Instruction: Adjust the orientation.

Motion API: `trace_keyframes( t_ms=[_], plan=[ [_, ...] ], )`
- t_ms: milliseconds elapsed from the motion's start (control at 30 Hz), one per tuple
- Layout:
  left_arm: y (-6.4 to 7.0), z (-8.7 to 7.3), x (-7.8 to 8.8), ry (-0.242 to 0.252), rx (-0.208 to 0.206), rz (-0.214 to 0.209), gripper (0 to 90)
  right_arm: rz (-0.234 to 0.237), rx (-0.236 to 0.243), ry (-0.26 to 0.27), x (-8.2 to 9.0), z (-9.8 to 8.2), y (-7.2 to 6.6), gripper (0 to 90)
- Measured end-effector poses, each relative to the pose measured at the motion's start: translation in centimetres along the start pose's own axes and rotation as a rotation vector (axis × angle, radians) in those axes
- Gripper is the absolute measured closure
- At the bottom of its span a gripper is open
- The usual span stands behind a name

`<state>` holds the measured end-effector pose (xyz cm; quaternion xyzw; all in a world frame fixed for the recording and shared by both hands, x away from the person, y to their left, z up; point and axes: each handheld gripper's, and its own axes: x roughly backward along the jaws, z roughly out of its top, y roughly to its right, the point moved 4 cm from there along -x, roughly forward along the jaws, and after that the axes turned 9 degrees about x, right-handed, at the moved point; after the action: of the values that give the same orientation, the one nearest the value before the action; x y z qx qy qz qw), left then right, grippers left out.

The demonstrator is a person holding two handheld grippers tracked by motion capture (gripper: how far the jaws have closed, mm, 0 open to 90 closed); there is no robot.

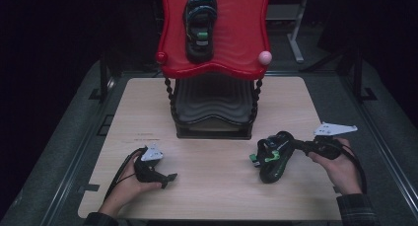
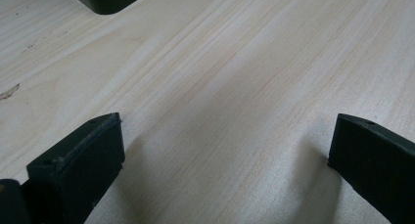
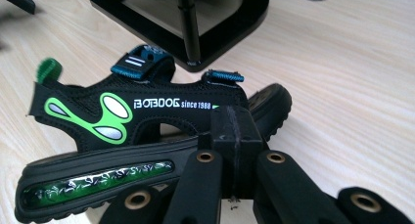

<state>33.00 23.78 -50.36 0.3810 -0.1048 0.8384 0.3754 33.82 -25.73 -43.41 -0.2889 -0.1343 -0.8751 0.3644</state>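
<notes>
A black sandal (image 1: 272, 157) with green and blue trim lies tilted on its side on the right of the wooden table (image 1: 217, 191). My right gripper (image 1: 292, 145) comes at it from the right. In the right gripper view the jaws (image 3: 236, 131) are pressed together at the sandal's (image 3: 122, 121) upper edge near the heel, and the strap they pinch is hidden behind them. A matching sandal (image 1: 200, 21) rests on the red top shelf (image 1: 241, 43). My left gripper (image 1: 167, 180) rests on the table at the left. Its jaws (image 2: 225, 155) stand open over bare wood.
A two-tier stand rises at the back middle of the table, with a black lower shelf (image 1: 212, 105) under the red one and beaded black posts (image 1: 172, 100) at its corners. Its black base (image 3: 230, 23) lies just behind the held sandal.
</notes>
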Motion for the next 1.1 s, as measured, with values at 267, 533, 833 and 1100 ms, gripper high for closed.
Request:
trace_keyframes(
  t_ms=[267, 533, 833, 1100],
  plan=[
    [0.0, 0.0, 0.0, 0.0, -0.001, -0.001, 0.0, 0.003, -0.02, -0.009, 0.5, -1.5, 0.4, 90.0],
    [0.0, 0.0, 0.0, 0.002, -0.002, -0.003, 0.0, 0.0, -0.033, -0.054, 0.4, -3.1, 0.8, 90.0],
    [0.0, 0.0, 0.0, 0.002, -0.003, -0.005, 0.0, 0.022, -0.074, -0.119, -1.1, -4.8, 1.6, 90.0],
    [0.0, 0.0, 0.0, 0.0, -0.004, -0.006, 0.0, 0.032, -0.076, -0.11, -2.6, -4.4, 2.2, 90.0]
  ],
)
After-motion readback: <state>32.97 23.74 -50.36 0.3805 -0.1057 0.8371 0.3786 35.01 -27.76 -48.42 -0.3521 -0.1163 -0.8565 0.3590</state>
